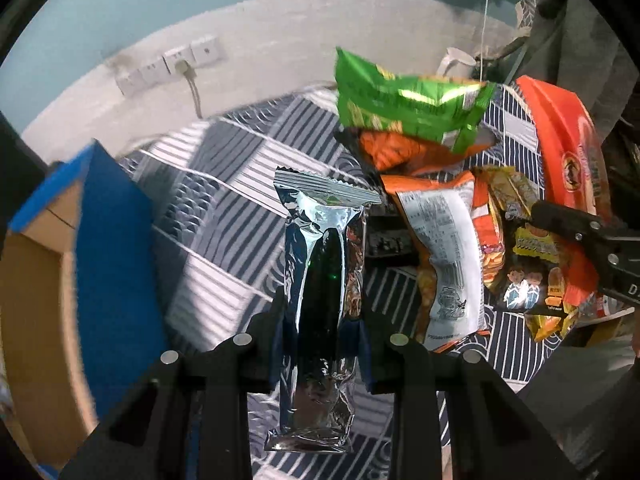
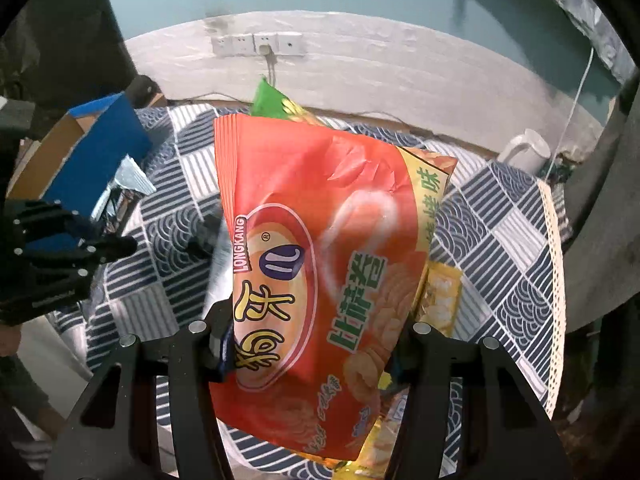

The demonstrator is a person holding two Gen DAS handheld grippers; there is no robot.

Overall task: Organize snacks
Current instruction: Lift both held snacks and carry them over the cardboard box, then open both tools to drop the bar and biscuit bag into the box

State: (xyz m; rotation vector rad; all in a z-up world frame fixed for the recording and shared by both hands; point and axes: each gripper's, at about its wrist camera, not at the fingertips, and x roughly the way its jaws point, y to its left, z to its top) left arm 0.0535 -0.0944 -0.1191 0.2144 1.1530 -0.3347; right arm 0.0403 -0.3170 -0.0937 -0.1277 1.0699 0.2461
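My left gripper [image 1: 320, 320] is shut on a long silver foil snack pack [image 1: 320, 280] and holds it above the patterned cloth. My right gripper [image 2: 316, 348] is shut on a large orange-red snack bag [image 2: 320, 248], lifted over the table; this bag also shows in the left wrist view [image 1: 568, 140]. A pile of snacks lies on the cloth: a green bag [image 1: 404, 100], an orange bag [image 1: 396, 148], a white-backed orange bag [image 1: 444, 248] and yellow packs [image 1: 536, 240]. An open cardboard box with blue sides [image 1: 112, 240] stands to the left, also in the right wrist view [image 2: 100, 152].
The table has a blue-and-white patterned cloth [image 2: 500, 248]. A white mug [image 2: 524, 152] stands at the far right by the wall. Wall sockets with a plugged cable [image 2: 260, 44] are behind. My left gripper shows at the left edge of the right wrist view [image 2: 80, 248].
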